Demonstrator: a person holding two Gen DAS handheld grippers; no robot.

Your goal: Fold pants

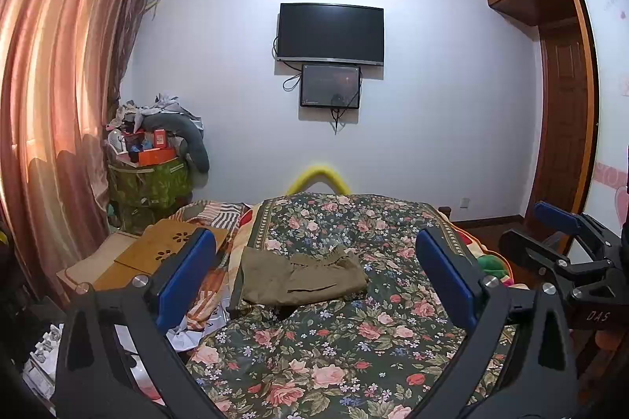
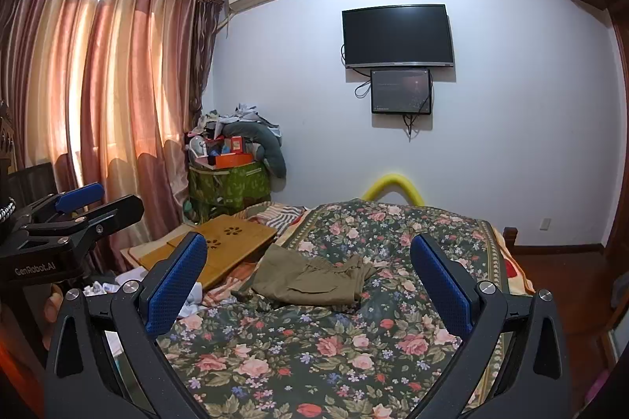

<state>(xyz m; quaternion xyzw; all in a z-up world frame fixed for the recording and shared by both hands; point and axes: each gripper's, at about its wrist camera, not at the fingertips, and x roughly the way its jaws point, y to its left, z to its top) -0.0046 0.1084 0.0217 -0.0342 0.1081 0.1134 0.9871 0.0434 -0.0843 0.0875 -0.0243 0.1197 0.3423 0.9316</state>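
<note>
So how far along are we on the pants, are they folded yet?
The olive pants look already folded into a compact bundle lying on the floral bedspread, though the top layer near the waistband is rumpled. Nothing is in hand: the left gripper and right gripper are both open and held back from the cloth. Left, at most, is some smoothing.

Both wrist views bedward, overlapping
</note>
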